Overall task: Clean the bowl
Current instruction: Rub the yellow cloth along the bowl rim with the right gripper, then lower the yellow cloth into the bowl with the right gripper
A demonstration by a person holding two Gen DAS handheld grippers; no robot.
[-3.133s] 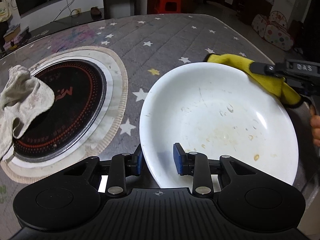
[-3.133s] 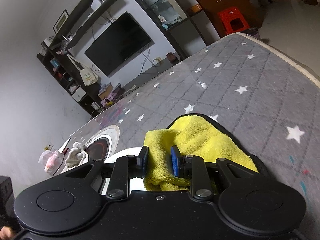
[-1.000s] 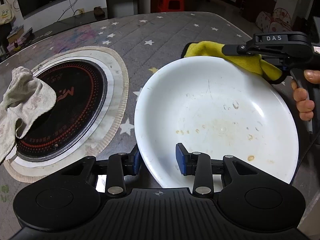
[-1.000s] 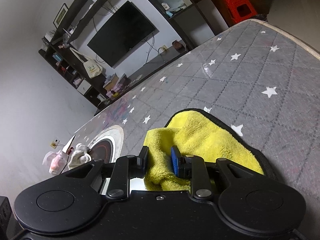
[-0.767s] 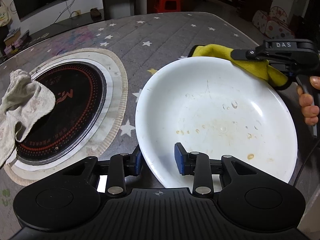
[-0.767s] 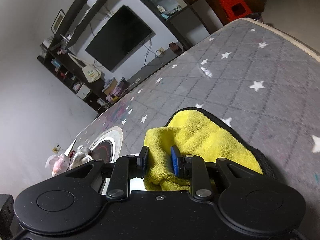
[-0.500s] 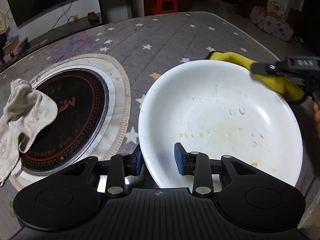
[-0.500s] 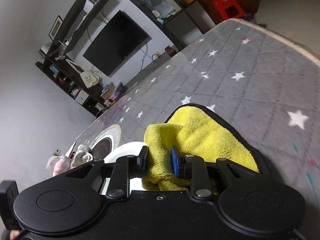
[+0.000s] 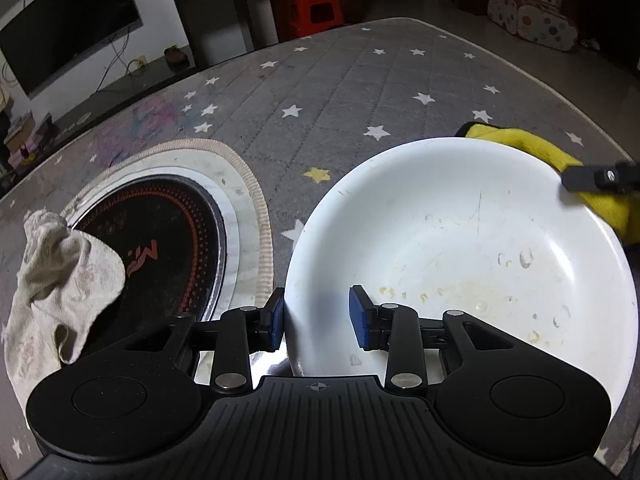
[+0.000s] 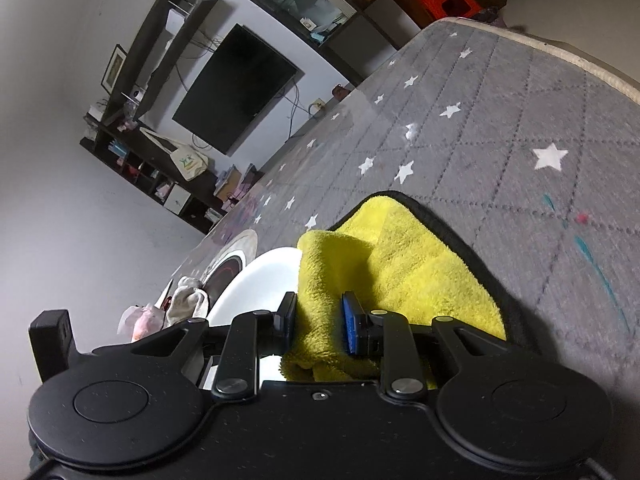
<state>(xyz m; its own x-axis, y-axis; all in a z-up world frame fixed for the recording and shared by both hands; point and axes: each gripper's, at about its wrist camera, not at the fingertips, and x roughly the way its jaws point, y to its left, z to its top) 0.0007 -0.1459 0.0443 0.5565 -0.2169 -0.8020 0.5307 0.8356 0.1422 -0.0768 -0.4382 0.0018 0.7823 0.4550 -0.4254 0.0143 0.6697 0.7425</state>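
Left hand-held gripper (image 9: 316,316) is clamped on the near rim of the white bowl (image 9: 460,248), one pad outside, one inside. Dried specks mark the bowl's inside. Right hand-held gripper (image 10: 318,322) is closed on the yellow cloth (image 10: 396,264) at the bowl's far right rim. Left of the bowl lies a round black cooktop (image 9: 160,252) with partly covered, illegible red lettering, a grey rag (image 9: 60,284) draped over it, on the star-patterned desk (image 9: 340,92).
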